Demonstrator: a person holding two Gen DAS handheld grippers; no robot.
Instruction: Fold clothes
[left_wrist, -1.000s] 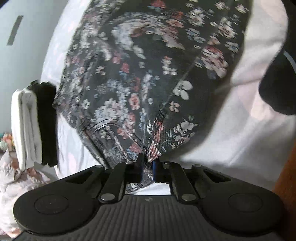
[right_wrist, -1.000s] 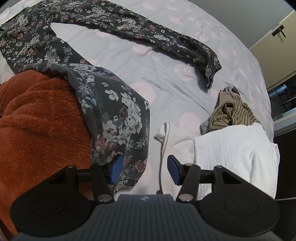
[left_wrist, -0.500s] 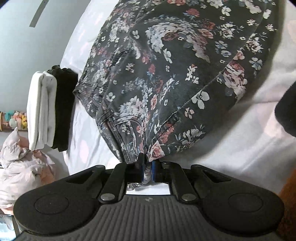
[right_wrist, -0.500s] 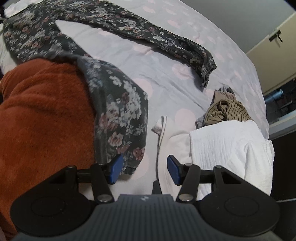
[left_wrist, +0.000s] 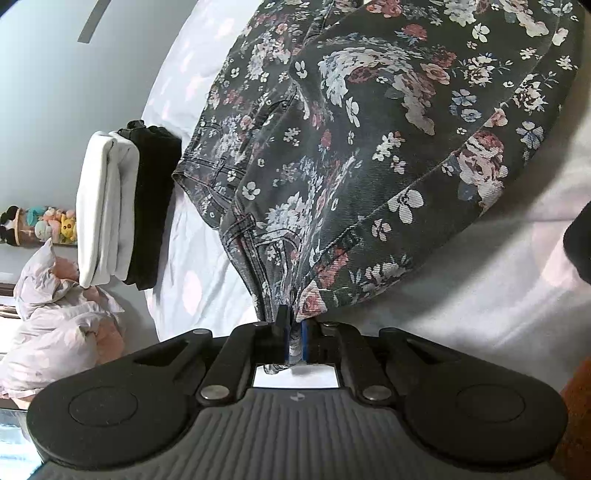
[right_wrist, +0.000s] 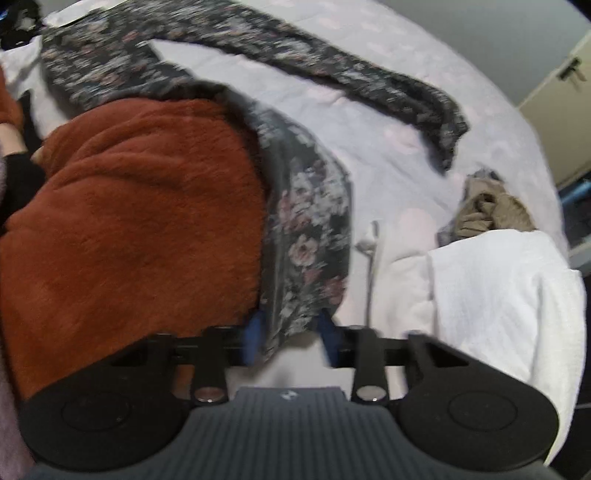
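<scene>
Dark floral trousers (left_wrist: 369, 147) lie spread on a pale polka-dot bed sheet (left_wrist: 480, 295). My left gripper (left_wrist: 294, 339) is shut on their waistband edge. In the right wrist view the trousers (right_wrist: 310, 236) run from the far left across the bed, one leg (right_wrist: 369, 77) stretched toward the right. The other leg's hem lies between the fingers of my right gripper (right_wrist: 290, 332), whose jaws stand open around it. The view is blurred.
A folded stack of white and black clothes (left_wrist: 122, 206) sits at the bed's left edge. A rust-orange fleece sleeve (right_wrist: 140, 229) fills the left of the right view. A white towel (right_wrist: 491, 295) and an olive crumpled garment (right_wrist: 487, 214) lie to the right.
My right gripper has moved left, so the trouser leg hem now sits between its open fingers. My left gripper has pulled back with the waistband in it; the folded stack shows more.
</scene>
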